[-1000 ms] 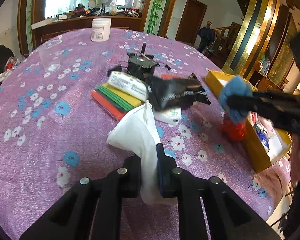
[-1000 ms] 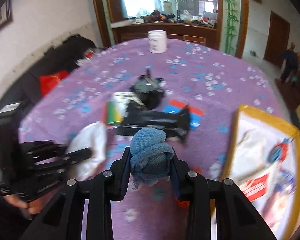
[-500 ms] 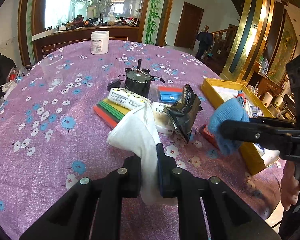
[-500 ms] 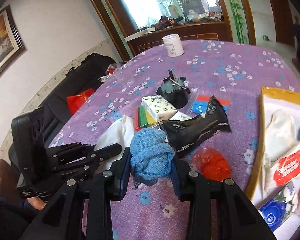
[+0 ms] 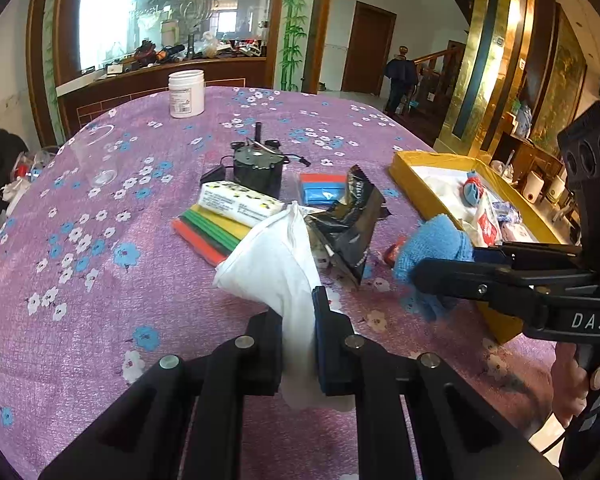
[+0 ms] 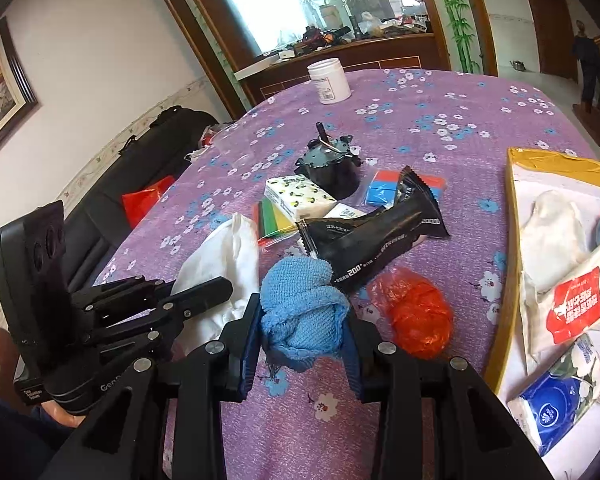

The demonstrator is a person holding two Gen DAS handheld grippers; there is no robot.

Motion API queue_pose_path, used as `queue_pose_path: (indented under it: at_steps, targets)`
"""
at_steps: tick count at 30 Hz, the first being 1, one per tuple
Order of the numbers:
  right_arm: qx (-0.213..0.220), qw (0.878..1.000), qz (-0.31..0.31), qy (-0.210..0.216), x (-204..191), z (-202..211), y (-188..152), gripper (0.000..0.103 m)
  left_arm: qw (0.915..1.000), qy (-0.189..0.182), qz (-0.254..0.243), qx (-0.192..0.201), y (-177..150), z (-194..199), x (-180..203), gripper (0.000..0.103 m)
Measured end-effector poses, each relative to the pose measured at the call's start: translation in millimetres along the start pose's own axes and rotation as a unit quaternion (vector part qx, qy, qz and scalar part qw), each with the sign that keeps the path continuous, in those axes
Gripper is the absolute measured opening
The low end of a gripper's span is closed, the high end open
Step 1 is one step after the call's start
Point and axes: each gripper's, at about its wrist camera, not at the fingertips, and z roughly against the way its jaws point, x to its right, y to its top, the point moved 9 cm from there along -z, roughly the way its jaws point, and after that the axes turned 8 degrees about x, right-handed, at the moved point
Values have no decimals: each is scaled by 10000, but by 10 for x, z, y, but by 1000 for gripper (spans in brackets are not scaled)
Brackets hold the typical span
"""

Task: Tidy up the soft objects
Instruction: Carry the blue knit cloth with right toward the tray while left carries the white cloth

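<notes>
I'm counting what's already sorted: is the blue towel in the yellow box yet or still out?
Out. The blue towel is bunched between the right gripper pads above the purple tablecloth, beside the yellow box, not inside it.

Your bench [image 5: 100, 280], under a purple flowered cloth, carries a white jar [image 5: 186, 93], a black motor [image 5: 257, 168], a black wrapper [image 6: 380, 232] and a yellow box [image 5: 416, 184].

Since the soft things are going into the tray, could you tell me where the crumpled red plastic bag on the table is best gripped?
Probably at the raised, crinkled top of the red plastic bag, coming down from above. It lies as a loose mound on the tablecloth, so its bunched folds should pinch easily. The black snack wrapper crowds its far left side, while the side toward the yellow tray looks free.
</notes>
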Motion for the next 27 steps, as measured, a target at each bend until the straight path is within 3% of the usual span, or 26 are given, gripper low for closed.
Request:
queue_pose_path:
  at_steps: [27]
  targets:
    - [402, 9984, -77, -393, 286, 356, 30, 40, 9956, 249, -890, 178, 126, -118, 534, 12]
